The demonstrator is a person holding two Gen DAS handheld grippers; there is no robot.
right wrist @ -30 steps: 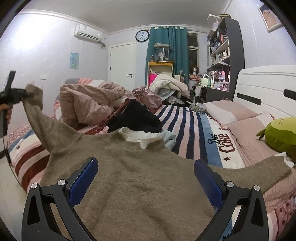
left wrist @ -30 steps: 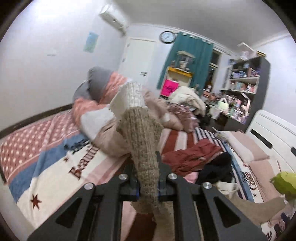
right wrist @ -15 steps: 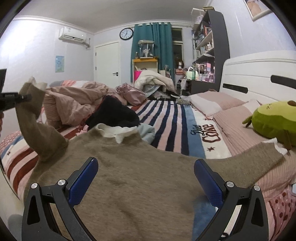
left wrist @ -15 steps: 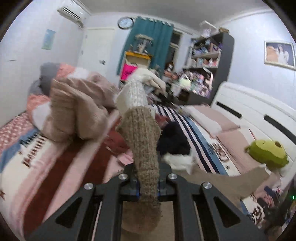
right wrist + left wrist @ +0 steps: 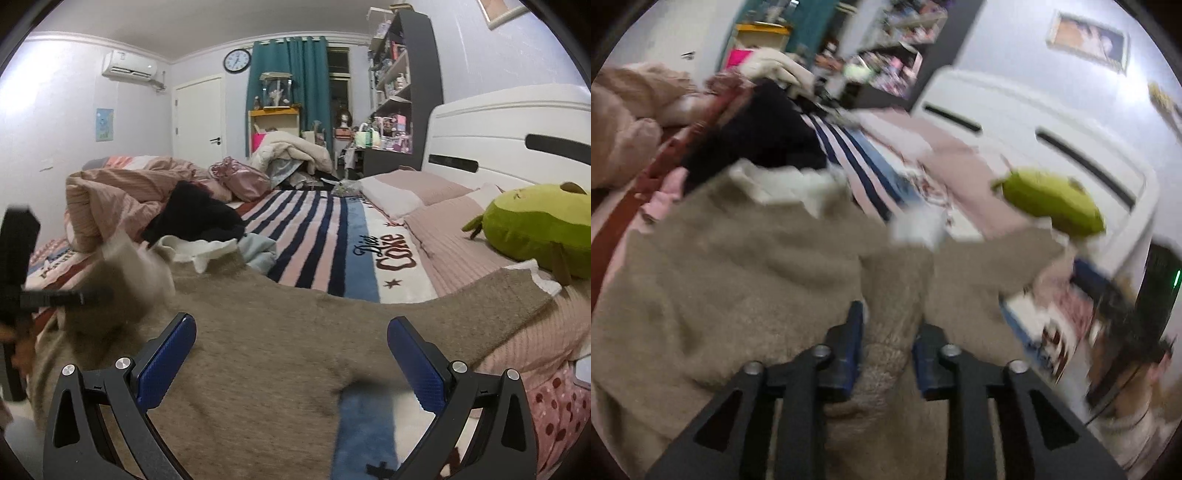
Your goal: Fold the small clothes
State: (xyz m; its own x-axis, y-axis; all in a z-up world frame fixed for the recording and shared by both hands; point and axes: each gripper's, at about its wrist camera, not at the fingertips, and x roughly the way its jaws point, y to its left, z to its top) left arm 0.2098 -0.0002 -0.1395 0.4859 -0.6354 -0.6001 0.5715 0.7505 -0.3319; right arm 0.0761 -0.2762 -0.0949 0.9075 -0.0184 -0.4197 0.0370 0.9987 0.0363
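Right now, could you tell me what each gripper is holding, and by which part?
The left gripper, its fingers just opening, has the brown knitted sweater's sleeve between them; the right gripper holds nothing.

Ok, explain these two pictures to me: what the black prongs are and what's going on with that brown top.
No robot here: a person holds a hand-held tool in each hand, with a camera looking along its two fingers. One picture is from the left tool, whose jaws have just been opening with the sweater's sleeve between them. The other is from the right tool, open and holding nothing. A brown sweater lies spread on the bed, beside a green plush toy and a black garment.
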